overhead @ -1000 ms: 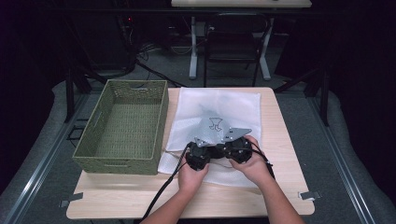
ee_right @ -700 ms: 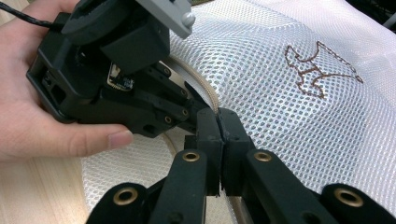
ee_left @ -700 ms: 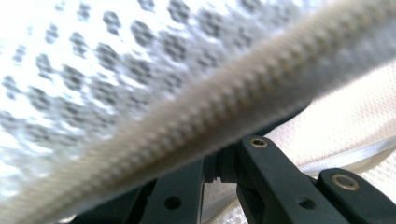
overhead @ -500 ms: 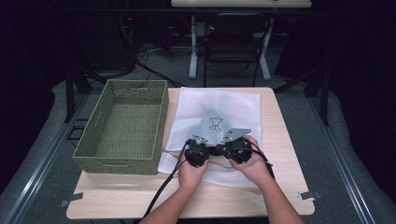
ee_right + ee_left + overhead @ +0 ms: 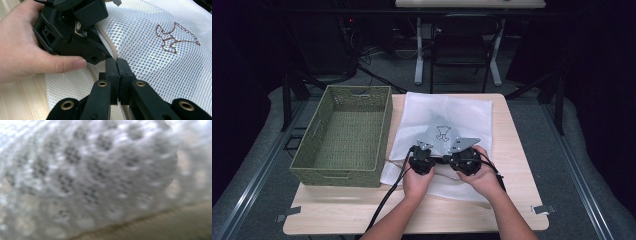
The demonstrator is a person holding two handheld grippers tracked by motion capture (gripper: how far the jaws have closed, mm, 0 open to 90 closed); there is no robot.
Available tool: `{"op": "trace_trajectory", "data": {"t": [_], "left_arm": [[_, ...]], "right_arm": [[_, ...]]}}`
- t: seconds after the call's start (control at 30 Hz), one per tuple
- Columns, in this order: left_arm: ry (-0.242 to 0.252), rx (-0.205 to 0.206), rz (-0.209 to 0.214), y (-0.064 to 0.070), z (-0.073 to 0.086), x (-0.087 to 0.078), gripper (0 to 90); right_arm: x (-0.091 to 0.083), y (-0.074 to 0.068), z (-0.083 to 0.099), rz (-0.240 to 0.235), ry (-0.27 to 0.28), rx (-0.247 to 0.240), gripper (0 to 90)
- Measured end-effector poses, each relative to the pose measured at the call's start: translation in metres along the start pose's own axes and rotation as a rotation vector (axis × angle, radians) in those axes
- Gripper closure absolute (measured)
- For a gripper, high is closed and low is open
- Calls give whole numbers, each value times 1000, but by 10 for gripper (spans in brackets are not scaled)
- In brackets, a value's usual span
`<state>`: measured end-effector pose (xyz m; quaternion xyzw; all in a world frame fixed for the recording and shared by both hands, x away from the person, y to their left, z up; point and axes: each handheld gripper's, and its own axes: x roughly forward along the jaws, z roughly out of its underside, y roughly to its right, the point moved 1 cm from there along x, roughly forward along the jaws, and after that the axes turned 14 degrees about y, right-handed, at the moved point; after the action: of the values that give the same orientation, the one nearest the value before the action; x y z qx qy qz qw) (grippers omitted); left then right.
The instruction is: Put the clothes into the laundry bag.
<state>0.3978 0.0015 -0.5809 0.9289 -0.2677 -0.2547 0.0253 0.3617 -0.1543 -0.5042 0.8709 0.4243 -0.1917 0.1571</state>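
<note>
Both grippers are down on the white mesh bag [image 5: 447, 122], which lies flat on the table [image 5: 512, 210] beside the green basket [image 5: 344, 135]. The right gripper [image 5: 117, 65] has its jaws pinched together on the bag's tan-corded edge; the left gripper [image 5: 422, 161] sits right next to it (its camera's just blurry mesh, so can't tell its jaws). Looks like early days: edge grabbed, basket empty.

Both grippers [image 5: 422, 159] [image 5: 464, 156] side by side, fingers [image 5: 112, 75] closed.

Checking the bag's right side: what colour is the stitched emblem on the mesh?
Brown, an outline on the white mesh bag; clearest in the right gripper view.
</note>
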Motion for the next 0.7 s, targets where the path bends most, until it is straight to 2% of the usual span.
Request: {"op": "trace_trajectory", "data": {"t": [0.2,0.3,0.47,0.53,0.63,0.7], "left_arm": [[8,-16,-23,-1,-1,0,865],[11,-34,-13,0,-1,0,813],[-4,-27,13,2,-2,-5,728],[-21,-13,32,3,-2,-8,682],[-23,17,36,5,0,-14,635],[-18,21,50,4,1,-19,622]], "right_arm": [[0,0,0,2,-1,2,892],[0,0,0,1,-1,3,892],[0,1,0,1,3,1,892],[0,1,0,3,5,1,892],[-1,2,0,5,8,4,892],[-1,2,0,5,8,8,891]]}}
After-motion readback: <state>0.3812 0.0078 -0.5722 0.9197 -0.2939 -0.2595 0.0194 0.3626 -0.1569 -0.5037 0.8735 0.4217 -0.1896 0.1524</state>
